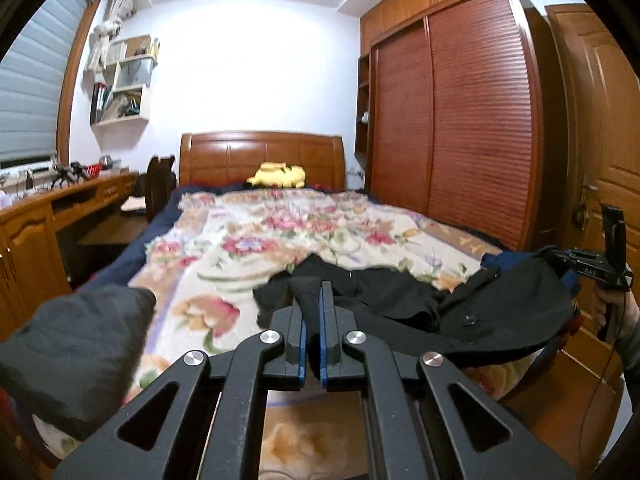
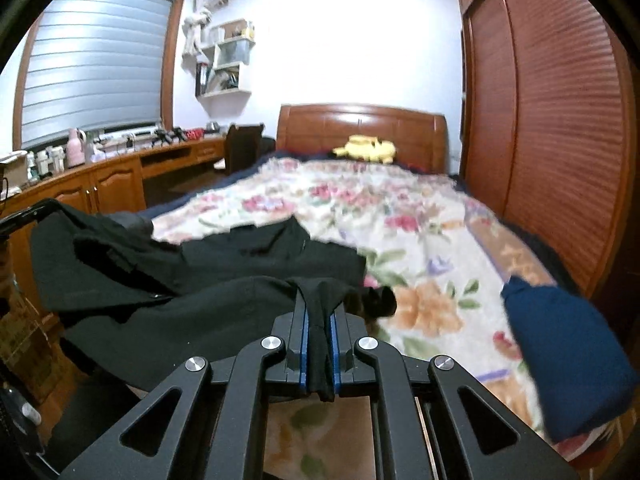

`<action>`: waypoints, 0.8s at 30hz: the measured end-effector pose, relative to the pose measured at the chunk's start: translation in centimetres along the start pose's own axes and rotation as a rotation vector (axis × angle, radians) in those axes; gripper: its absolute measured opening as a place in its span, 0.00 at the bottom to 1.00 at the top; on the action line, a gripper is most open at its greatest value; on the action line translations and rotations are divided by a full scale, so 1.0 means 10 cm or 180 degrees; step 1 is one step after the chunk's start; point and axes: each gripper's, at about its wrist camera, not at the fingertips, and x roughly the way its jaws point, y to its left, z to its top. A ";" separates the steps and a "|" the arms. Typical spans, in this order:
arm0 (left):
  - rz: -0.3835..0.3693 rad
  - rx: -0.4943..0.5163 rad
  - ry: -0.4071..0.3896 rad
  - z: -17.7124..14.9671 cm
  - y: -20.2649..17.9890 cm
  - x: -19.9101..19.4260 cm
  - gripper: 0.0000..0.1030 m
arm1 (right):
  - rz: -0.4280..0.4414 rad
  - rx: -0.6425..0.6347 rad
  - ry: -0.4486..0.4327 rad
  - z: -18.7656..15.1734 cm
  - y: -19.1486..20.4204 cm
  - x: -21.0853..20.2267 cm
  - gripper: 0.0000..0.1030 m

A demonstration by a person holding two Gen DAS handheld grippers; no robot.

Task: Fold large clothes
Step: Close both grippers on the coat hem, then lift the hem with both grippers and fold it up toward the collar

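The left tongs (image 1: 313, 312) are clamped on a fold of the big black cloth garment (image 1: 400, 300). The right tongs (image 2: 320, 320) are clamped on another fold of the same garment (image 2: 200, 280), and a strip of it hangs down between the blue pads (image 2: 305, 344).

The garment is stretched between the two tongs near the foot of the bed. Part of it lies on the flowery cream blanket (image 1: 280, 236) and part hangs off the edge. A small dark button (image 1: 466, 322) shows on the cloth.

A folded dark grey cloth (image 1: 76, 356) lies on the blanket on the left. A folded dark blue cloth (image 2: 560, 360) lies on the right side of the bed. A yellow soft toy (image 1: 278, 175) sits by the brown wooden headboard (image 1: 262, 156).
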 end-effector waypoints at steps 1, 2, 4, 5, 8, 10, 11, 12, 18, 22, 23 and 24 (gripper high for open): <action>0.0000 0.0002 -0.0035 0.04 0.00 -0.04 0.05 | 0.0006 -0.0013 -0.0045 -0.02 0.01 -0.08 0.08; 0.0003 0.0008 -0.0099 0.10 0.00 -0.09 0.05 | 0.0009 -0.0026 -0.0089 -0.01 0.02 -0.15 0.08; 0.0013 0.0006 -0.0213 0.16 -0.02 -0.16 0.05 | -0.0003 -0.0082 -0.0169 0.02 0.04 -0.27 0.08; 0.0022 0.0015 -0.0267 0.20 -0.03 -0.20 0.05 | 0.0026 -0.0096 -0.0206 0.02 0.07 -0.35 0.08; 0.0021 0.0031 -0.0359 0.31 -0.04 -0.29 0.05 | 0.0113 -0.0052 -0.0293 0.07 0.05 -0.52 0.08; 0.0016 0.0038 -0.0405 0.37 -0.02 -0.33 0.05 | 0.0104 -0.0065 -0.0340 0.10 0.02 -0.59 0.08; 0.0024 0.0032 -0.0440 0.41 0.00 -0.35 0.05 | 0.0085 -0.0068 -0.0362 0.12 0.01 -0.64 0.08; 0.0041 0.0019 -0.0472 0.44 0.02 -0.36 0.05 | 0.0076 -0.0064 -0.0385 0.12 0.00 -0.68 0.08; 0.0156 -0.0067 -0.0394 0.48 0.17 -0.07 0.05 | 0.0097 0.0002 -0.0473 0.15 -0.04 -0.55 0.08; 0.0401 -0.0166 -0.0045 0.31 0.28 0.48 0.05 | 0.0048 -0.0014 -0.0279 0.17 0.06 -0.06 0.08; 0.0432 -0.0196 0.0043 0.24 0.31 0.61 0.05 | 0.0029 -0.0012 -0.0206 0.17 0.07 0.09 0.08; 0.0494 -0.0195 0.0158 0.15 0.34 0.76 0.05 | 0.0000 -0.0008 -0.0134 0.16 0.08 0.25 0.08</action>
